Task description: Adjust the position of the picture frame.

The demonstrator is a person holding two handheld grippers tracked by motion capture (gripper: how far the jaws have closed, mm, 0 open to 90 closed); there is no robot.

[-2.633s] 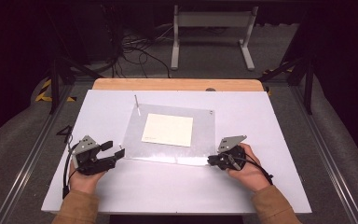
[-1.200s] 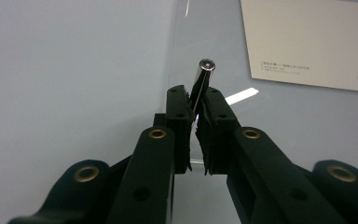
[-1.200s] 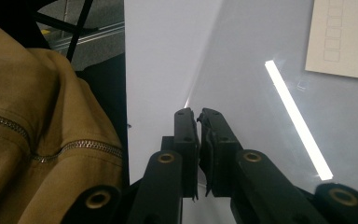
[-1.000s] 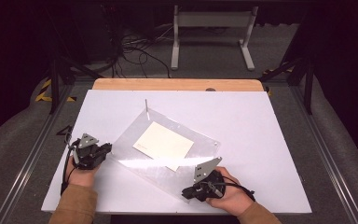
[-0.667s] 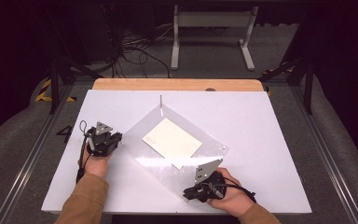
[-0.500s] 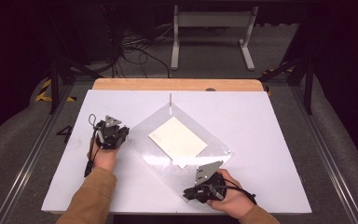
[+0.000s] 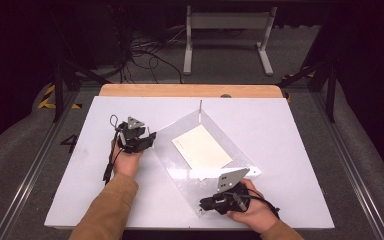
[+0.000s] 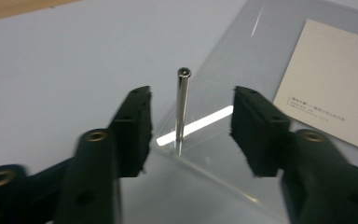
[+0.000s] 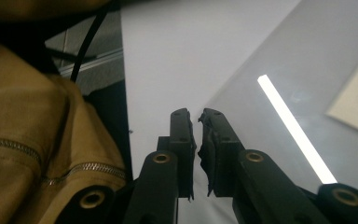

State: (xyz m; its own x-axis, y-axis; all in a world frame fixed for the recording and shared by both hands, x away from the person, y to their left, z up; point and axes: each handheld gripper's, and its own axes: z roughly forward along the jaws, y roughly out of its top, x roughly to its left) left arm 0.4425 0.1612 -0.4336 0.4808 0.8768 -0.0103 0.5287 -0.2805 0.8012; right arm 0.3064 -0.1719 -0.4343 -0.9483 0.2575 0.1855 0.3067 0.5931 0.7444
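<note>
A clear plastic sheet [image 7: 177, 167] lies turned like a diamond on the white table [image 7: 280, 130], with a cream card [image 7: 201, 146] on it. A thin metal pin [image 7: 200, 106] stands at its far corner. My left gripper [image 7: 151, 136] is at the sheet's left corner. In the left gripper view its jaws [image 8: 191, 121] have just been opening and now stand apart around an upright metal pin [image 8: 182, 107], with neither pad touching it. My right gripper [image 7: 203, 204] is shut on the sheet's near corner. Its jaws [image 9: 198, 116] pinch the edge of the sheet [image 9: 270, 126].
A wooden strip [image 7: 190, 90] runs along the table's far edge. Behind it the floor holds cables and a white stand [image 7: 226, 30]. Metal rails [image 7: 340, 150] flank the table. A tan sleeve [image 9: 37, 140] is close by the right gripper.
The sheet has swung clockwise, carrying its far pin to the right. My left hand moved up and right with it, and its jaws then opened. The right gripper has kept its hold.
</note>
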